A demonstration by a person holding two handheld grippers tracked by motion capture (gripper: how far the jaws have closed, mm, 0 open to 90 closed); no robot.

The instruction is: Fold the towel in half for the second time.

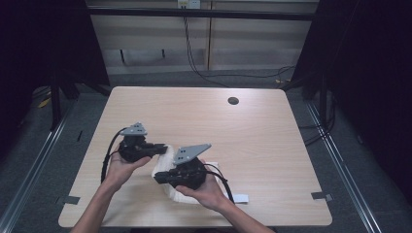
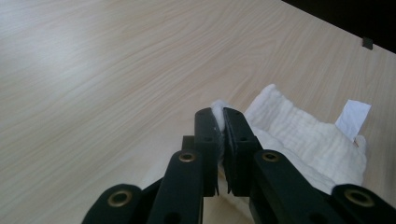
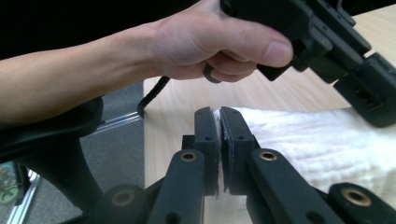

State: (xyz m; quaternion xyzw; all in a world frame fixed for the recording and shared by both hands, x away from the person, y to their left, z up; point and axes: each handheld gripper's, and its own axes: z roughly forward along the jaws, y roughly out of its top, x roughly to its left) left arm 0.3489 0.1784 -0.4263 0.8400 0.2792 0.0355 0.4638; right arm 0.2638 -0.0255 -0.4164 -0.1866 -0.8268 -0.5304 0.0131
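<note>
From the high view I have the left gripper [image 1: 160, 148] over the near-left part of the wooden table [image 1: 252, 131], held in the person's left hand [image 1: 121, 167], with its jaws pointing toward the right gripper. Its grey three-cornered plate [image 1: 135, 129] sits on top, and a black cable [image 1: 106, 158] loops away behind it toward the table's left edge.

In the left gripper view I see those jaws pressed together on an edge of a white cloth [image 2: 303, 140]; a thin fold of fabric sits pinched between the two black pads. The rest of the cloth spreads out ahead and to the right of the jaws, lying bunched on the table, with a small white tag [image 2: 353, 119] sticking out at its far side.

Moving right, the cloth [image 1: 167, 172] lies between the two grippers in the high view, partly covered by them.

The right gripper [image 1: 159, 177] sits just beside the left one, nearer the table's front edge, held in the right hand [image 1: 206, 191], and points back to the left. In the right gripper view its jaws are likewise closed on a thin edge of the cloth [image 3: 317, 140], which stretches away to the right of them. Beyond these jaws I see the left hand [image 3: 210, 42] wrapped around its own gripper's handle.
</note>
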